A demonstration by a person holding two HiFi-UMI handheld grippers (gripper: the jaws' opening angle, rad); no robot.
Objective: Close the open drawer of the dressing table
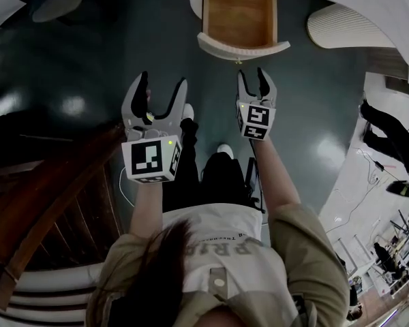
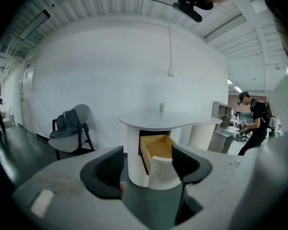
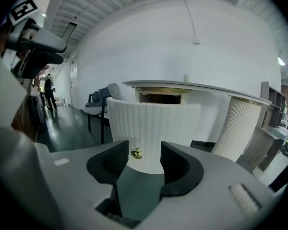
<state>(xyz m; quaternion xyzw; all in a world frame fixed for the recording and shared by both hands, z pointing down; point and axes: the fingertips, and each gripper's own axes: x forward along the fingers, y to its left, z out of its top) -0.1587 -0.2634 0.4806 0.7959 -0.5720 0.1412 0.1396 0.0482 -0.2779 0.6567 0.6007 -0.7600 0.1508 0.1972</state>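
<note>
A: Where's the drawer?

B: Pulled well out of the white table [image 2: 168,121], straight ahead of the person. The drawer [image 1: 238,16] is a wooden box, empty as far as I can see, with a curved, ribbed white front [image 3: 153,121].

A: How will it handle?

B: I'd judge it stiff and fairly light, likely running on slides, so a steady level push should send it in. The front looks hard, not fragile. A shove off to one side could skew it, though.

A: And the tongs?

B: The left gripper [image 1: 163,79] has its jaws wide with nothing between them, and it is well short of the front. The right gripper [image 1: 252,73] is narrower but its jaws are also apart and hold nothing. It sits just before the front's lower edge.

A: Where to take hold?

B: No grip needed, I think. Press on the middle of the front, near the small brass knob [image 3: 136,153], which shows between the right jaws, untouched.
</note>
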